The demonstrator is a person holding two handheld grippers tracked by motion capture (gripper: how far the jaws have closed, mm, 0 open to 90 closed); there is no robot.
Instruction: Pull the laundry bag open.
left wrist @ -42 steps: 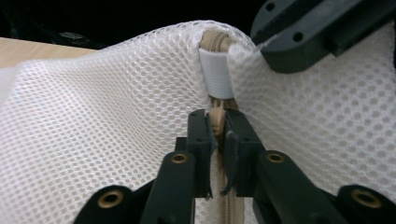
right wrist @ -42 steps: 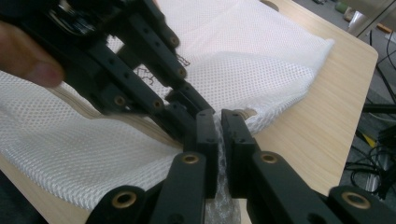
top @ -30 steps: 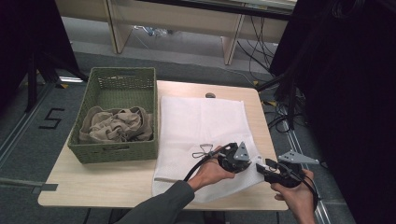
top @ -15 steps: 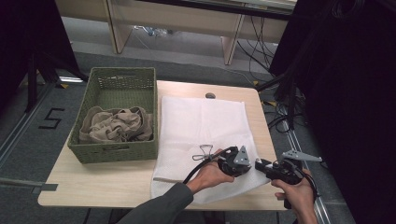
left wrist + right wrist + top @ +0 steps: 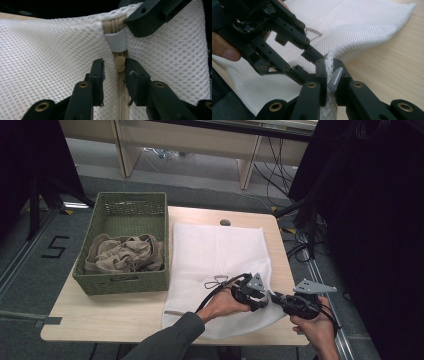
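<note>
A white mesh bag (image 5: 220, 252) lies flat on the table, its beige zipper (image 5: 121, 100) running along the front right edge. My left gripper (image 5: 263, 295) (image 5: 115, 65) stands open over that edge. Its jaws have just been opening, and the beige zipper pull (image 5: 119, 63) sits between them, untouched. From the opposite side, my right gripper (image 5: 276, 297) (image 5: 330, 63) meets it; its jaws have just been closing and now pinch the raised mesh edge with a grey tab (image 5: 335, 80) (image 5: 116, 40) at the zipper's end.
A green woven basket (image 5: 122, 205) with crumpled beige cloth (image 5: 125, 254) stands at the table's left. A thin dark cord loop (image 5: 216, 281) lies on the bag near my left hand. Bare tabletop (image 5: 115, 315) runs along the front left; the table's right edge is close to my right hand.
Both hands keep their place at the bag's front right edge. The right gripper has edged slightly toward the left one.
</note>
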